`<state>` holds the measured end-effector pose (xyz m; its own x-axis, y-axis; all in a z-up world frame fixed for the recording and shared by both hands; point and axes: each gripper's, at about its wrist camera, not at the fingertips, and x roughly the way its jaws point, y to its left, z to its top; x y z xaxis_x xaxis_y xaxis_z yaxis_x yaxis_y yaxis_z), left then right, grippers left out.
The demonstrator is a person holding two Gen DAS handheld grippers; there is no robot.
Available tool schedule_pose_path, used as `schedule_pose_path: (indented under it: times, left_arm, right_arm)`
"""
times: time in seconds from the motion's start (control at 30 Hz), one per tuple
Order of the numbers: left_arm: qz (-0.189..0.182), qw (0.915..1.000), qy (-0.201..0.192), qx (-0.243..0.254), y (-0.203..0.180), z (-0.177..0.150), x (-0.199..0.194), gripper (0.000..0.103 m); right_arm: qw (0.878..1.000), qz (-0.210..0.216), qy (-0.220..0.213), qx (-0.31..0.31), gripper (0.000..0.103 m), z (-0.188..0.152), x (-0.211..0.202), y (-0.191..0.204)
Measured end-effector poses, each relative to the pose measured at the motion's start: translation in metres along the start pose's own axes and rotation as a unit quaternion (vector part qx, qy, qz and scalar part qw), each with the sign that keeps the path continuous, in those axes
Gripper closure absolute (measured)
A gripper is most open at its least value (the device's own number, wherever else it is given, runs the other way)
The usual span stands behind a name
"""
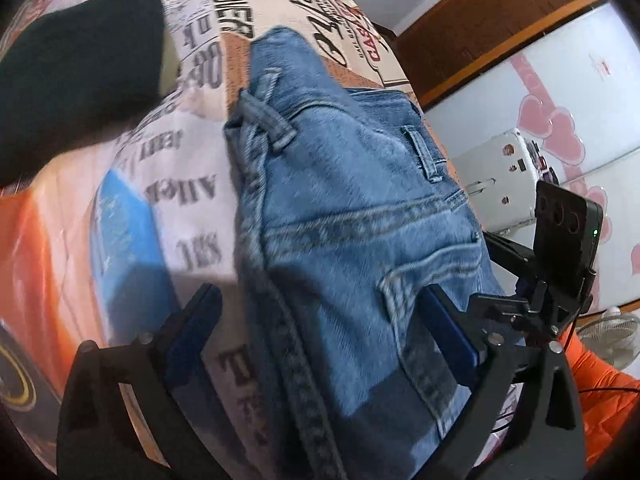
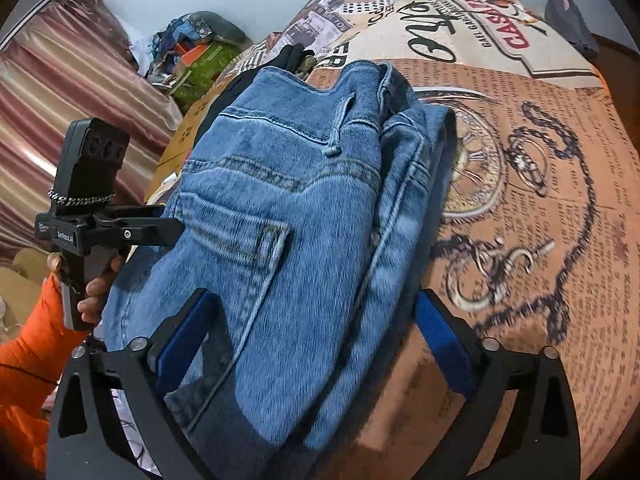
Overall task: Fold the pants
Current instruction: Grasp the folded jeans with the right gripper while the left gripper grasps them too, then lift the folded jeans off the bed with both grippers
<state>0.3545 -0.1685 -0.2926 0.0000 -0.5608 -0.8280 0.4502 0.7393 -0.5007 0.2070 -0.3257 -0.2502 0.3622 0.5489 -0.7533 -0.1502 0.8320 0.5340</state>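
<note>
- The bed, under a printed newspaper-pattern cover, carries everything; its cover looks soft and uneven, so a folded stack may slump or slide on it.
- The jeans lie in the middle of the bed as a compact folded bundle, back pocket and waistband up, with layered edges showing on one side. The fold looks nearly or fully done.
- Risk: the layers look loosely stacked, not squared; a nudge from either gripper could push the top layer off or open the fold.
- A black garment lies on the bed beyond the jeans, apart from them in the left view; a further fold that way could land on it.
- A heap of clutter sits by the wall past the far end of the bed, out of the way.
- A white appliance stands off the bed's edge, clear of the work.
- The left gripper hangs over the near end of the jeans, jaws wide, nothing pinched; denim lies below the gap.
- The right gripper is likewise spread wide above the bundle's near edge, holding nothing.
- Risk: closing from here could catch only the top layer and drag it askew.
- A loose belt loop stands off the waistband and could snag a finger.
</note>
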Motion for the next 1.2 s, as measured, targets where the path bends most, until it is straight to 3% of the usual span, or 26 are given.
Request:
schedule_pose_path:
  times: [0.13, 0.3, 0.5, 0.67, 0.77, 1.0, 1.2]
  left_arm:
    - [-0.008, 0.9998, 0.006, 0.020, -0.011, 0.011, 0.012, 0.003]
    - [0.015, 0.9994, 0.005, 0.032, -0.017, 0.020, 0.017, 0.006]
    - [0.061, 0.9959, -0.013, 0.065, -0.036, 0.021, 0.012, 0.018]
    - [0.077, 0.9927, -0.033, 0.086, -0.047, 0.018, 0.003, 0.025]
    - [0.091, 0.9893, -0.052, 0.102, -0.058, 0.016, -0.005, 0.030]
    - [0.118, 0.9778, -0.100, 0.141, -0.083, 0.002, -0.035, 0.039]
    - [0.128, 0.9700, -0.149, 0.144, -0.094, -0.007, -0.072, 0.042]
  right_arm:
    - [1.000, 0.005, 0.005, -0.012, 0.000, 0.008, 0.006, 0.003]
    - [1.000, 0.002, 0.007, -0.021, 0.001, 0.018, 0.013, 0.005]
    - [0.998, -0.029, -0.022, -0.049, 0.020, 0.022, 0.006, 0.013]
    - [0.995, -0.048, -0.035, -0.083, 0.041, 0.024, -0.006, 0.022]
    - [0.994, -0.049, -0.040, -0.086, 0.047, 0.026, -0.012, 0.024]
    - [0.989, -0.068, -0.070, -0.114, 0.054, 0.027, -0.032, 0.042]
    - [0.983, -0.076, -0.099, -0.135, 0.056, 0.032, -0.048, 0.065]
